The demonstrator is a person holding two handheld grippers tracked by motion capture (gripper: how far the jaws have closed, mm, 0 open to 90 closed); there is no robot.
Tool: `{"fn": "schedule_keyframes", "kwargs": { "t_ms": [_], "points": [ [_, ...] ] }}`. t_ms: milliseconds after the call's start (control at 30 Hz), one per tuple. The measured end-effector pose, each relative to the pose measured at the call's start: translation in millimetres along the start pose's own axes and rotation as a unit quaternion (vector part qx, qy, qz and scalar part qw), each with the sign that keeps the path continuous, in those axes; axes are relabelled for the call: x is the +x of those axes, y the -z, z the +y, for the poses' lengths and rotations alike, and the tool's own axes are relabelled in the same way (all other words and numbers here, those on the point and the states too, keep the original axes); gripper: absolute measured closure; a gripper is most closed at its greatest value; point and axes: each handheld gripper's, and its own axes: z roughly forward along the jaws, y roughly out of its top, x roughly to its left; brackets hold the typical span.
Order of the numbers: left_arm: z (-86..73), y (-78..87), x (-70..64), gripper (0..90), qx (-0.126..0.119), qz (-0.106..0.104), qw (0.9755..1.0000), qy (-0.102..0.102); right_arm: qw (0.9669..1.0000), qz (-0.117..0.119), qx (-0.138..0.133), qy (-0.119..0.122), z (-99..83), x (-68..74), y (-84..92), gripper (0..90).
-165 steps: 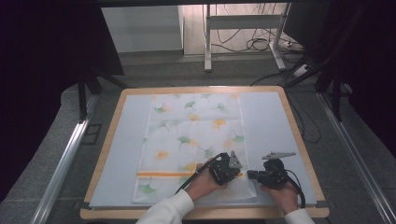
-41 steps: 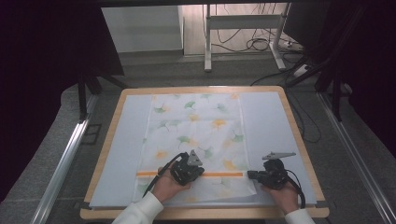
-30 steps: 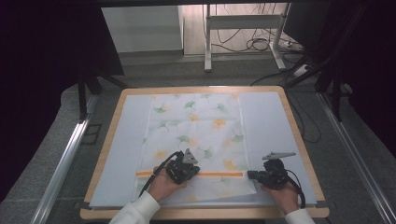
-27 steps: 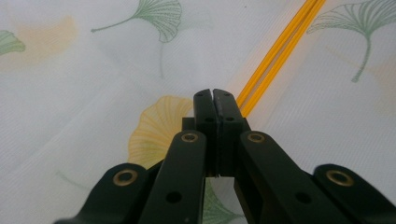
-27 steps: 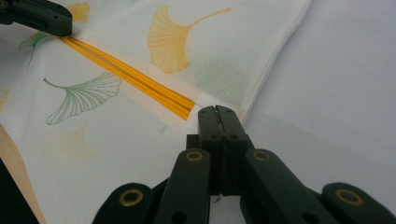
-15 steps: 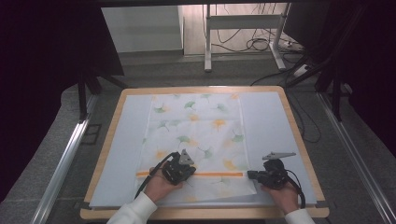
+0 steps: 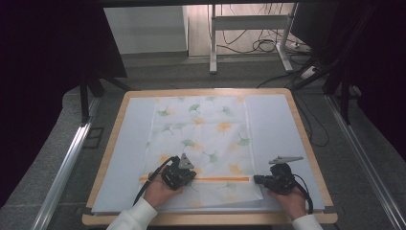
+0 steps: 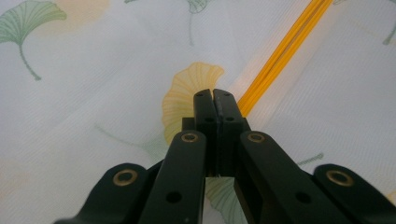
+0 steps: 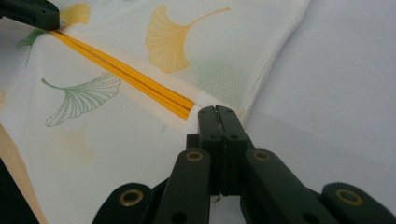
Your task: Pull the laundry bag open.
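Note:
A white cloth (image 7: 206, 129) printed with green and yellow ginkgo leaves lies flat on the pale mat (image 7: 273, 124). An orange stripe (image 7: 220, 179) crosses it near the front edge. My left gripper (image 7: 190, 176) is shut, its tips resting on the cloth (image 8: 93, 116) beside the stripe (image 8: 280, 60), over a yellow leaf. My right gripper (image 7: 256, 179) is shut at the cloth's right edge, just past the stripe's end (image 9: 182, 105). Nothing shows between either pair of jaws (image 8: 214, 95) (image 9: 215, 112). The left gripper (image 9: 28, 14) lies on the stripe's far end in the right gripper view.
The mat lies on a wooden table with a raised rim (image 7: 206, 219). Bare mat flanks the cloth left and right. Beyond the table are a dark floor, metal rails (image 7: 67, 167), a desk frame and cables (image 7: 268, 45).
My left gripper has slid left along the orange stripe, away from the right gripper, with small further steps over the last second. The right gripper has stayed put.

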Motion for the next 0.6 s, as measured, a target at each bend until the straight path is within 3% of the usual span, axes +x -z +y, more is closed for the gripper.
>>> {"fn": "schedule_keyframes", "kwargs": {
  "t_ms": [600],
  "points": [
    [-14.7, 11.4, 10.9, 90.0, 0.004, 0.011, 0.9998, 0.016, 1.0000, 0.002, 0.001, -0.001, 0.1, -0.2, 0.2, 89.8]
  ]
}}
